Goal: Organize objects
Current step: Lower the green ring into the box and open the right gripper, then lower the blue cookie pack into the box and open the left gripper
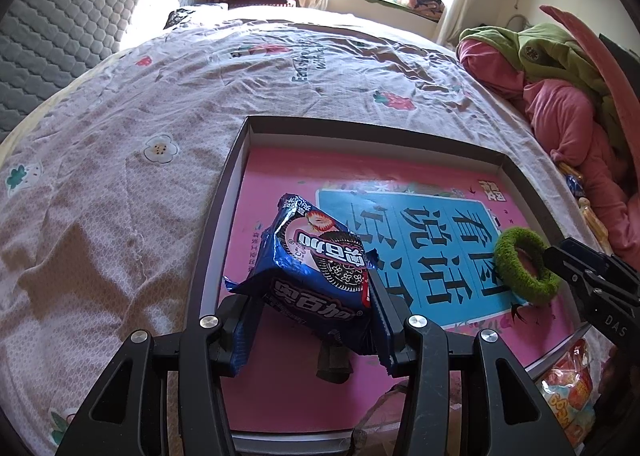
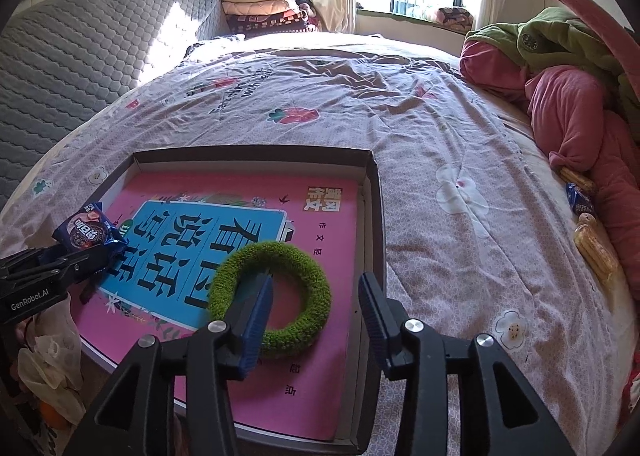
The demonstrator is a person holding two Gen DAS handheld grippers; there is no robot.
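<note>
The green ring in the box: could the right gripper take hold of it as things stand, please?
Probably yes: the right gripper stands open at the green ring, one finger over its hole, nothing covering it.

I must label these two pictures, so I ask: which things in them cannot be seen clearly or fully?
- Book title: left wrist view, partly covered by the biscuit packet and green ring.
- Snack bag: left wrist view, cut off by the picture edge.
- Small packets by the pink blanket: right wrist view, too small to read.
- Plastic bag: right wrist view, contents hidden.
</note>
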